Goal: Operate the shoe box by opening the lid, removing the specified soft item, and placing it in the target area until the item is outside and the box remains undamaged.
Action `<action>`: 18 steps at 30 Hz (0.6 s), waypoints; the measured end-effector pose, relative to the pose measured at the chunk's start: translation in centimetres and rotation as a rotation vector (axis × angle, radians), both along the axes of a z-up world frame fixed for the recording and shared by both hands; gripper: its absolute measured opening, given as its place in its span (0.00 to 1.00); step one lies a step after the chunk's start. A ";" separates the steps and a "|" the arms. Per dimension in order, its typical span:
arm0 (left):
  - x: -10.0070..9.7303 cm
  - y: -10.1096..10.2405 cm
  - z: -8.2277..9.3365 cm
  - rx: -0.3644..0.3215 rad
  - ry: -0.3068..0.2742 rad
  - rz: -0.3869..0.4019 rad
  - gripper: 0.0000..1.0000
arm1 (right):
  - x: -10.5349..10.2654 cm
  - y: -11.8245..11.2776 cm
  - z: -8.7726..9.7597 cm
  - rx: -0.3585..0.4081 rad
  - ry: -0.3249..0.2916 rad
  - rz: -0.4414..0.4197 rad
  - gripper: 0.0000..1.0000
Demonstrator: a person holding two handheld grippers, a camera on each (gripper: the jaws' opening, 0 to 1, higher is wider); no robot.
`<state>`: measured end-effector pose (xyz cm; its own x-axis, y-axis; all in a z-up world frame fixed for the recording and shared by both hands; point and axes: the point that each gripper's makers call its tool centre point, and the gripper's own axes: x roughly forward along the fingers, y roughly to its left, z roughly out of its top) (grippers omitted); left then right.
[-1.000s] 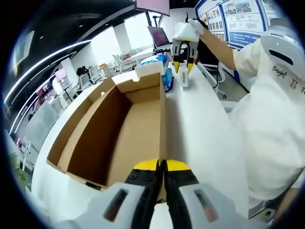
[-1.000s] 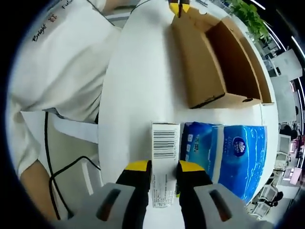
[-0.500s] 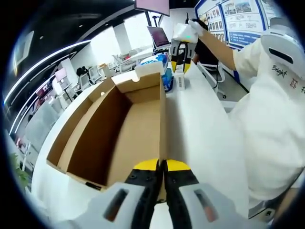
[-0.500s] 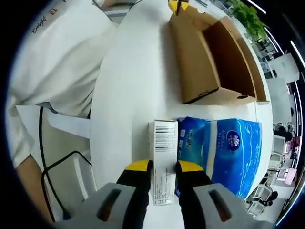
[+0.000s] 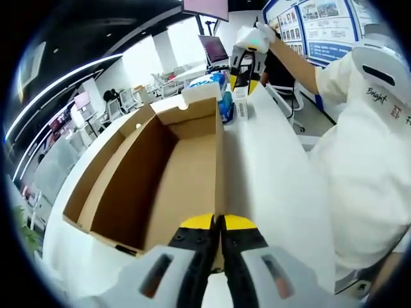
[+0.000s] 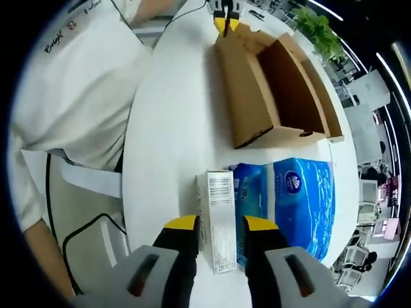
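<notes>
Since a second ago your right gripper (image 6: 220, 222) has let go and lifted off the small white carton (image 6: 217, 218), now lying on the white table (image 6: 173, 128) beside the blue tissue pack (image 6: 289, 199), jaws apart, while your left gripper (image 5: 218, 222) stays pinched on the open shoe box (image 5: 160, 170) wall, office desks beyond.

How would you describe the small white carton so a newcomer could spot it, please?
Start at the open cardboard box on the white table. Just past its end lies a blue tissue pack; the carton lies against that pack's side. It alone is slim, white and barcoded.
</notes>
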<state>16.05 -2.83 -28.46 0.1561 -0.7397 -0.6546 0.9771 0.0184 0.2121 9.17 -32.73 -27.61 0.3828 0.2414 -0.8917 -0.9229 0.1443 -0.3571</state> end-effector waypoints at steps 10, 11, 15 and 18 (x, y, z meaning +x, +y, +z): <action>0.0 0.0 0.0 -0.003 -0.010 -0.001 0.03 | 0.5 3.1 3.5 0.190 -0.149 0.093 0.17; 0.0 0.0 0.0 -0.004 -0.012 -0.002 0.03 | 0.8 3.7 4.1 0.241 -0.169 0.094 0.16; 0.0 0.0 0.0 -0.008 -0.012 -0.005 0.03 | 1.2 5.6 6.6 0.371 -0.266 0.101 0.17; 0.0 0.0 0.0 -0.009 0.007 0.010 0.03 | 1.6 7.1 8.6 0.454 -0.378 0.108 0.16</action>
<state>16.01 -2.86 -28.42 0.1588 -0.7438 -0.6493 0.9782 0.0295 0.2053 10.74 -25.61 -19.00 0.6054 0.6217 -0.4970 -0.7619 0.2719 -0.5878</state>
